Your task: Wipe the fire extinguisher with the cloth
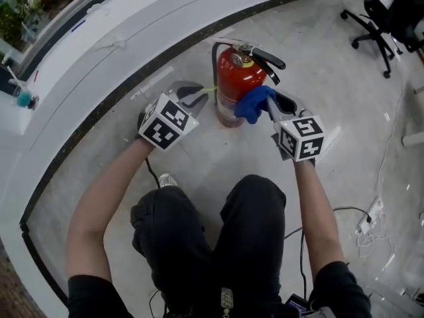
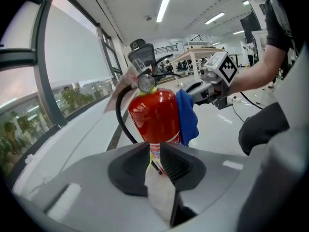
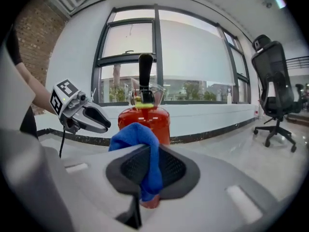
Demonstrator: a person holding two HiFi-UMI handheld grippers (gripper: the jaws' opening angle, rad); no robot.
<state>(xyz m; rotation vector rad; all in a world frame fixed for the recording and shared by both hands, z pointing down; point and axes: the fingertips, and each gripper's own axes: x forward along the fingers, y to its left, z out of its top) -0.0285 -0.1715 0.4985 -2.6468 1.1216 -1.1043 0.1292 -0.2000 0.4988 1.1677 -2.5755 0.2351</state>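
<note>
One camera on my head looks steeply down past my legs to the floor, where the fire extinguisher stands between my left gripper and right gripper. The left gripper's camera looks along its jaws from close beside the extinguisher, out into the room, and the right one faces the opposite way, toward the window. All three share the extinguisher and blue cloth, and each gripper view catches the other gripper.

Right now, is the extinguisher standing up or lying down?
Standing up. The extinguisher has its handle on top and its base down on the floor. Both gripper views show it upright too.
</note>
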